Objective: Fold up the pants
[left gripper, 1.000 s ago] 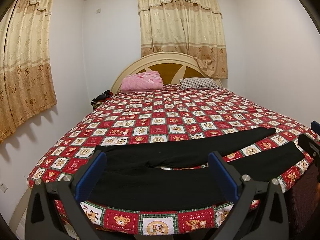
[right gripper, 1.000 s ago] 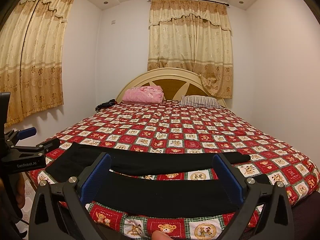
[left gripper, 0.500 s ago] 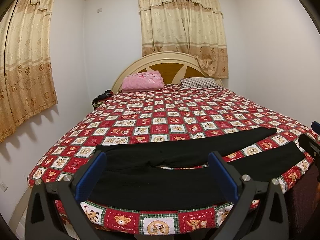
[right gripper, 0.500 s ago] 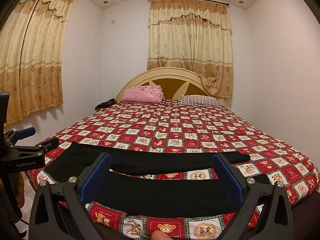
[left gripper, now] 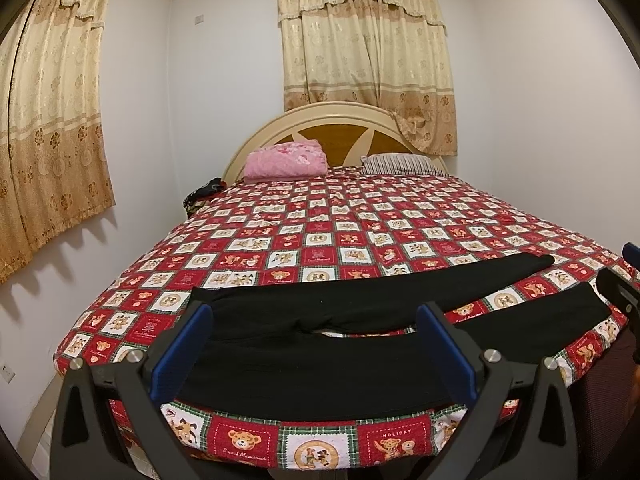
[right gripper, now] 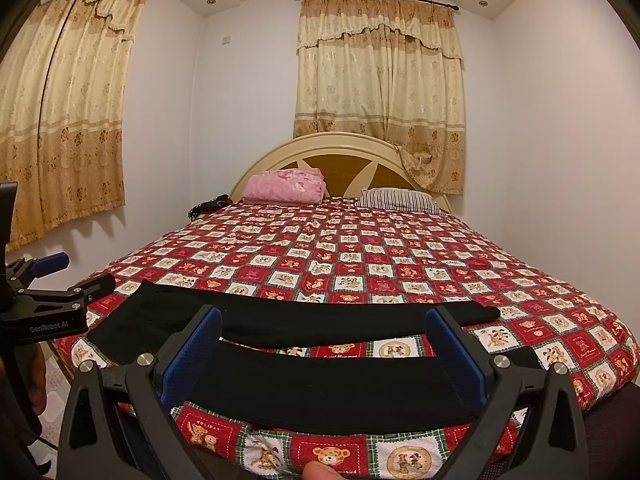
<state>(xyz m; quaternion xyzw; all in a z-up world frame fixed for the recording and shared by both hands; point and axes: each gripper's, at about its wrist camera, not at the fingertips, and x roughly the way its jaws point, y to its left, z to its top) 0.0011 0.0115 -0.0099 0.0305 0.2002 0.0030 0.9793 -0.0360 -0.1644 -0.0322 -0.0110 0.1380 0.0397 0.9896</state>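
Claws level, both spread wide: left claw (left gripper: 314, 350), right claw (right gripper: 324, 354) hover off bed's (left gripper: 360, 236) near edge; black pants (left gripper: 360, 332) unfolded along that edge, untouched.

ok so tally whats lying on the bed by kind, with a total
black pants, spread flat along the near edge: 1
folded pink blanket by the headboard: 1
striped pillow by the headboard: 1
total: 3
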